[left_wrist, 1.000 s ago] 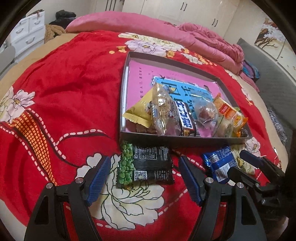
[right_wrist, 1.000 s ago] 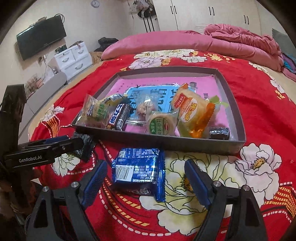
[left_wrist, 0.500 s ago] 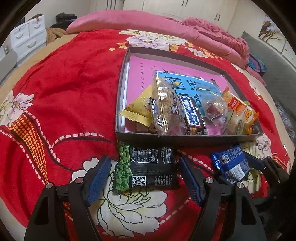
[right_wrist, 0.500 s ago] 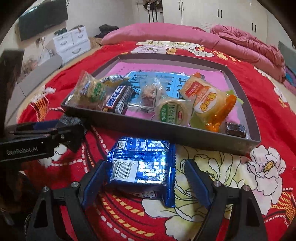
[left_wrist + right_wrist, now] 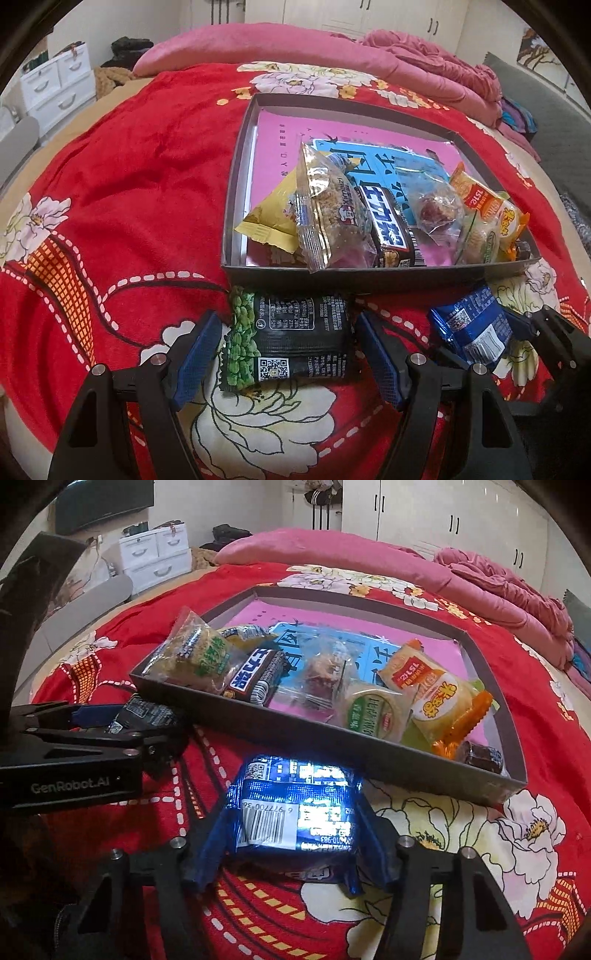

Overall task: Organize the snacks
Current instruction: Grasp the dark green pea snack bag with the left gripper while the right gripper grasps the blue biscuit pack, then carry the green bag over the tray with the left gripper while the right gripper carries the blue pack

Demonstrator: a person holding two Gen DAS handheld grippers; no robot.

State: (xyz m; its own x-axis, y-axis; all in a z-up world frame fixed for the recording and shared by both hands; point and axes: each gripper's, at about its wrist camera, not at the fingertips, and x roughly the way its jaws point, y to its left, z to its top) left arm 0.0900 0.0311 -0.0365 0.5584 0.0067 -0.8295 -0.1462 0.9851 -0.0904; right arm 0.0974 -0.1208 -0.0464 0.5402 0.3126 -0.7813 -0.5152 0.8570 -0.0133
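Item 1: blue snack packet (image 5: 295, 808), lying on the red floral bedspread (image 5: 129, 177) just in front of the tray's near wall. It sits between the jaws of the right gripper (image 5: 291, 834), which are closing on it; the blue pads look to be touching its sides, the foil bulging slightly.

Item 2: black-and-green pea packet (image 5: 288, 341), also on the bedspread, just short of the tray. The left gripper (image 5: 286, 354) straddles it with its jaws apart, a gap visible on each side; not gripped.

Item 3: dark shallow tray (image 5: 369, 275) on the bed, already holding a yellow packet (image 5: 273, 218), a clear-wrapped grain bar (image 5: 332, 218), a black chocolate bar (image 5: 391, 225), a clear bag with a dark sweet (image 5: 432, 214), an orange-yellow packet (image 5: 491, 210) and, in the right wrist view, a round green-labelled cake (image 5: 373, 712).

Status: most snacks appear stowed; judged remaining, the two packets outside the tray.

Change from a second ago: right gripper has moved forward and lower so the blue packet, then ahead of the pads, now sits between them, and the jaws have narrowed. Left gripper's opening unchanged, shifted only slightly nearer its packet.
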